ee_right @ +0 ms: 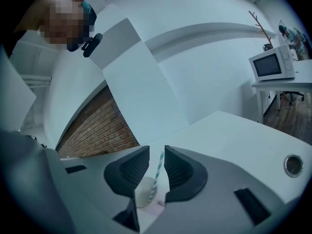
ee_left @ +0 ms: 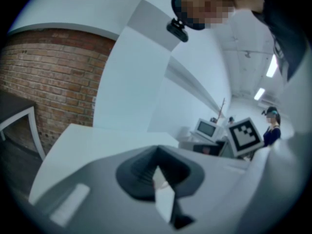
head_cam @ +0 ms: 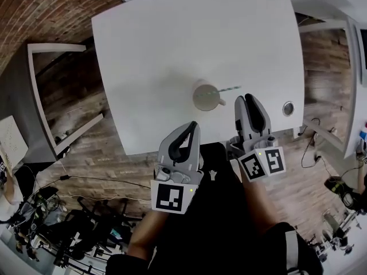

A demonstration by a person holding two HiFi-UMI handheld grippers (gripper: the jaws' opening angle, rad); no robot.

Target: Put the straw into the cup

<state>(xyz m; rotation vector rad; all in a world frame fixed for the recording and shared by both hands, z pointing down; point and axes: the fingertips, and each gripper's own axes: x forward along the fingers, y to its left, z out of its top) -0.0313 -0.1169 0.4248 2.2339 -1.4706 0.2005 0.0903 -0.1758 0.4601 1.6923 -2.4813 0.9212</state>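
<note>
Nearest the person, the left gripper [head_cam: 192, 127] is held off the front edge of the desk [head_cam: 172, 44], over the wooden floor [head_cam: 97, 159]. Its jaws are together at the tips, and in the left gripper view [ee_left: 156, 153] nothing sits between them. The right gripper [head_cam: 245, 99] reaches a little further, with its tips over the desk edge. Its jaws stand slightly apart and hold nothing. In the right gripper view [ee_right: 156, 149], the cup [ee_right: 143, 195] and the straw [ee_right: 157, 175] show through the gap, beyond the jaws.

The pale cup [head_cam: 206, 97] stands on the desk near its front edge, just ahead of the right gripper. The striped straw [head_cam: 227, 89] is in it, leaning over the rim to the right, its free end close to the right jaws but apart from them. A round metal cable hole [head_cam: 288, 108] sits in the desk to the right. A microwave [ee_right: 272, 62] stands on a far table.
</note>
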